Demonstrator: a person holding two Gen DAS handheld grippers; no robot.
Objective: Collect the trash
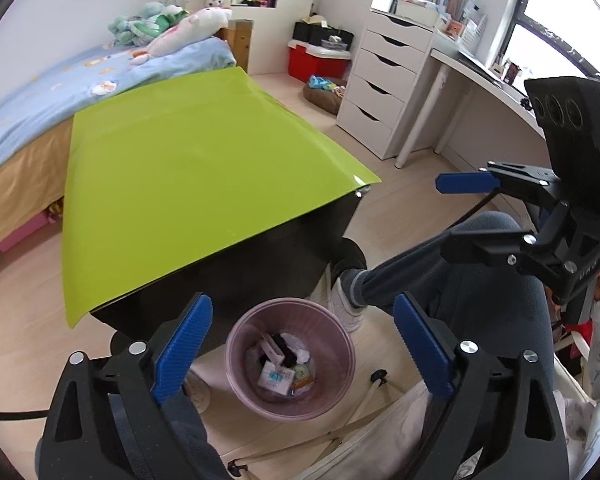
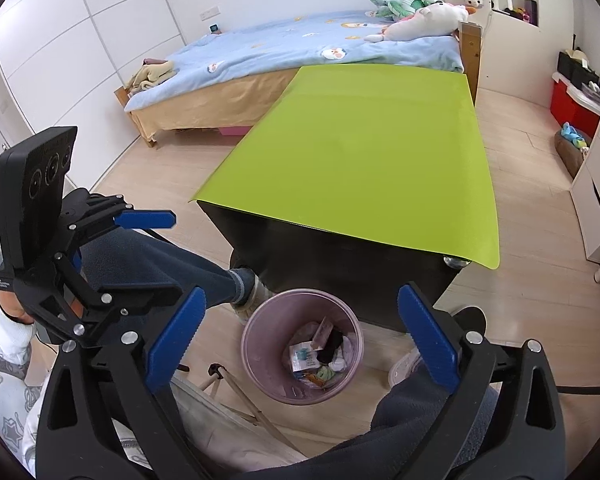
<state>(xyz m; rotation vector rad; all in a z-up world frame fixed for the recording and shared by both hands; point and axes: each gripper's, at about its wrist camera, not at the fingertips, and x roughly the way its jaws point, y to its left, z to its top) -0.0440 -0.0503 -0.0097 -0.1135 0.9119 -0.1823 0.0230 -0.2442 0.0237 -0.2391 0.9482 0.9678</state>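
Right wrist: bare green tabletop (image 2: 364,152) beside bed (image 2: 300,48)

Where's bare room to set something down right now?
The whole green tabletop is bare, bordered by the bed. Floor between table and white drawers is free. Crowded around the pink bin: trash inside, legs on both sides.

Pale wood floor (image 1: 16,292); white walls (image 2: 60,40). Bed (image 2: 300,44) with blue cover, plush toys. Green-topped table (image 1: 188,184) beside it. White drawer unit (image 1: 384,80), desk (image 1: 484,76) under daylit window (image 1: 560,32).
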